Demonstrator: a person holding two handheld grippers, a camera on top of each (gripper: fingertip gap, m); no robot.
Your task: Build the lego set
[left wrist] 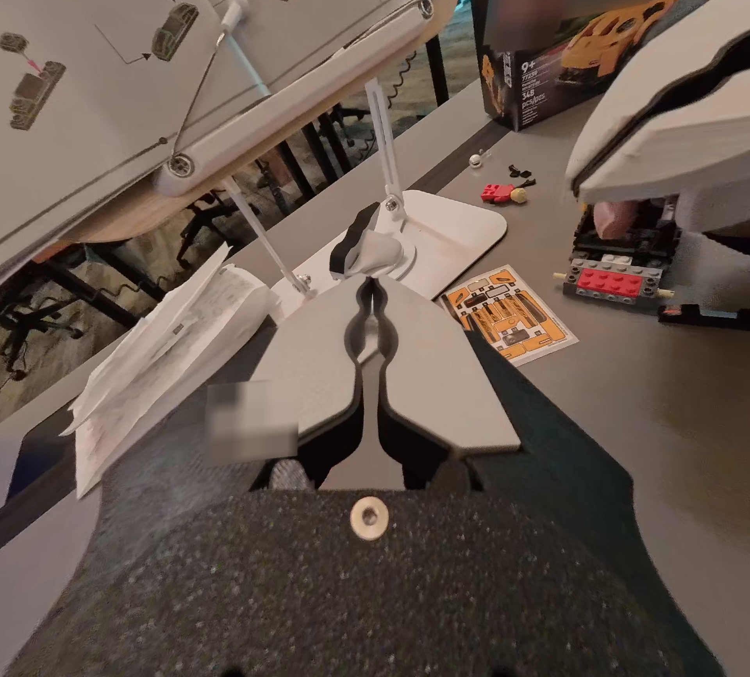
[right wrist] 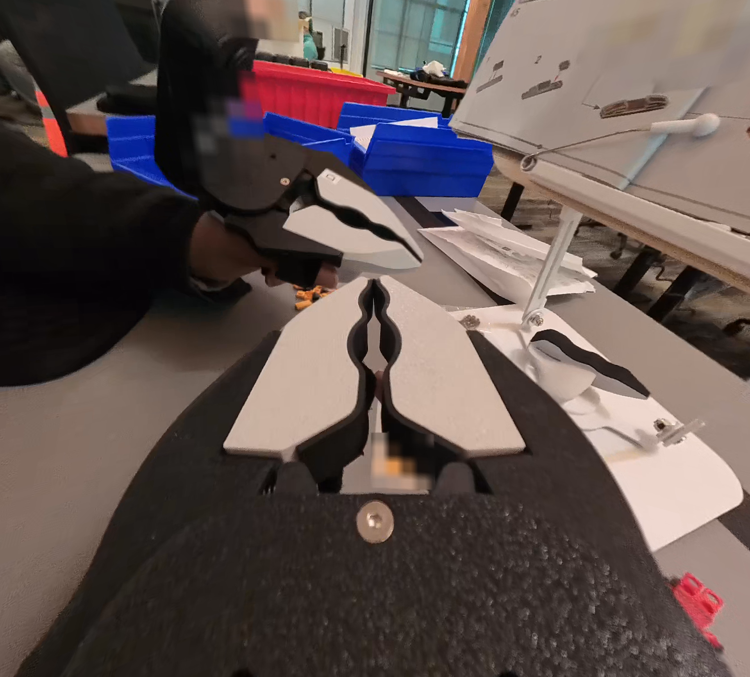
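Observation:
My left gripper (left wrist: pixel 371 284) is shut with nothing visible between its tips, and it hangs over the grey table in front of the stand's white base (left wrist: pixel 458 227). It also shows in the right wrist view (right wrist: pixel 416 253), held by a hand in a black sleeve. My right gripper (right wrist: pixel 372 284) is shut, tips together. In the left wrist view it (left wrist: pixel 576 182) hovers just above the partly built black, grey and red lego car (left wrist: pixel 613 276) at the right. A sticker sheet (left wrist: pixel 507 316) lies between the car and my left gripper. Small orange pieces (right wrist: pixel 310 294) lie under the left gripper.
The instruction booklet (left wrist: pixel 162 28) sits tilted on its stand overhead. Torn white paper bags (left wrist: pixel 162 333) lie at the left. Minifigure parts (left wrist: pixel 503 192) and the lego box (left wrist: pixel 568 65) are farther back. Blue bins (right wrist: pixel 422 162) and a red bin (right wrist: pixel 312 89) stand behind.

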